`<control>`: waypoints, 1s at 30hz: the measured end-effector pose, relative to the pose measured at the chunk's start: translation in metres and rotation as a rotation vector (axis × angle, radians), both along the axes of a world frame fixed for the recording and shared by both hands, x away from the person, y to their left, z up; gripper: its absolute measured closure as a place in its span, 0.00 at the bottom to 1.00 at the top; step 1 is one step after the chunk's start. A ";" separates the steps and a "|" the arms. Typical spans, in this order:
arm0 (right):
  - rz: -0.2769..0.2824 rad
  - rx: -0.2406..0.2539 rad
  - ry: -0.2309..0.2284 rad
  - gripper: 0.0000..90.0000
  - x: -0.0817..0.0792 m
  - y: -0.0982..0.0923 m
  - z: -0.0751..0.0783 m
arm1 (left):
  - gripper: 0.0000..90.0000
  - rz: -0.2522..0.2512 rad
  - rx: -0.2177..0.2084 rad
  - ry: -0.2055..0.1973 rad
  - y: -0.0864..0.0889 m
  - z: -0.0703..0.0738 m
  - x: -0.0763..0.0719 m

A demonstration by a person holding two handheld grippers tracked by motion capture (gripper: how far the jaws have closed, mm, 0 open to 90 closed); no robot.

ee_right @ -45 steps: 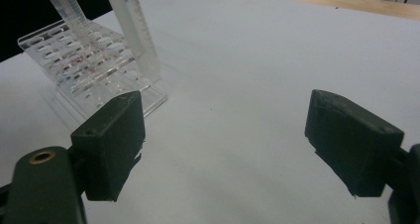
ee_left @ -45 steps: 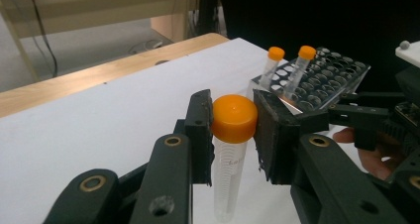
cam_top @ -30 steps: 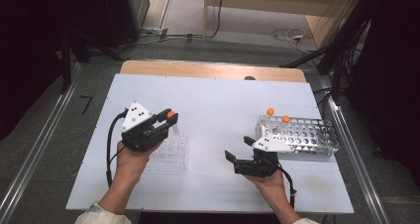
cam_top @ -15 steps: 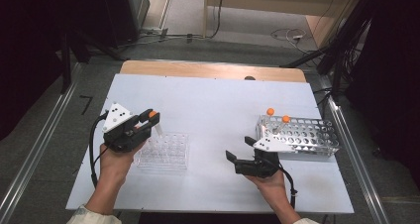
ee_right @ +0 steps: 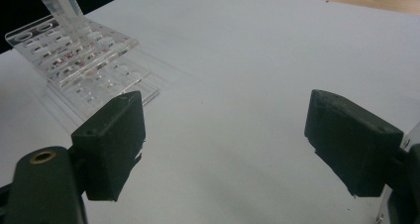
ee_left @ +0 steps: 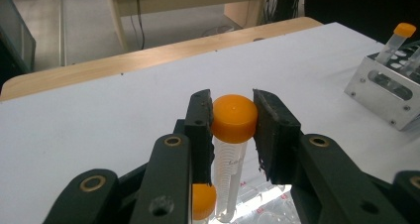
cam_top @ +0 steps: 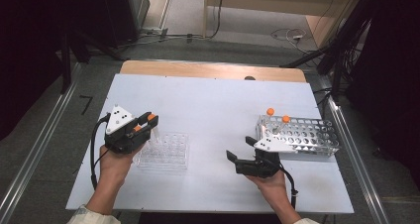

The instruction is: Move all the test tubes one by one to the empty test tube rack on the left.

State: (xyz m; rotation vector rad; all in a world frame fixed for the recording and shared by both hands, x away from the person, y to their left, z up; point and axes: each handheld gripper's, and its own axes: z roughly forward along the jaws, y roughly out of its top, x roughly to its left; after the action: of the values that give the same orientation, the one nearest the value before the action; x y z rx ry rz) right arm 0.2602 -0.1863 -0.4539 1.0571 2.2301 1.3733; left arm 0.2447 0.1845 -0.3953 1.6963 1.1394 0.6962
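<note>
My left gripper [cam_top: 150, 121] [ee_left: 233, 121] is shut on the orange cap of a clear tube [ee_left: 232, 119], which hangs upright from the jaws. It hovers at the left end of a clear plastic rack [cam_top: 168, 153] [ee_right: 89, 60]; the tube's lower end [ee_left: 224, 204] is down among the rack's holes. A second orange cap [ee_left: 203, 200] peeks out beneath the left jaw. My right gripper [cam_top: 240, 149] [ee_right: 223, 135] is open near the table's front, with nothing between its jaws. It sits in front of a metal rack [cam_top: 307, 135] [ee_left: 381, 90].
Two orange-capped tubes [cam_top: 270, 112] [cam_top: 286, 119] stand in the metal rack's left end. The white tabletop [cam_top: 213, 100] lies bare between the racks and toward the wooden back edge [cam_top: 208, 69]. Metal rails run along both table sides.
My left gripper has carried the tube leftward and slightly down, from over the clear rack's middle to its left end. The right gripper has stayed put.
</note>
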 end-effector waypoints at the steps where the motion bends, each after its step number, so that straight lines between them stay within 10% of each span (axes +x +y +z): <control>1: 0.001 0.000 0.000 0.16 0.000 0.000 0.000 | 0.78 -0.001 0.005 0.004 -0.001 -0.001 0.000; 21: 0.001 -0.001 0.002 0.16 0.000 0.000 0.000 | 0.77 0.005 0.059 0.057 -0.005 -0.018 0.002; 30: 0.002 -0.002 0.002 0.16 0.000 0.000 0.000 | 0.59 0.003 0.036 0.056 -0.003 -0.016 0.002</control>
State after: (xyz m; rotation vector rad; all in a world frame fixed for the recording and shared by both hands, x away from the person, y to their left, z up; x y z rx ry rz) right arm 0.2597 -0.1863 -0.4541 1.0568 2.2345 1.3704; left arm 0.2465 0.1815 -0.4114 1.7549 1.1753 0.6786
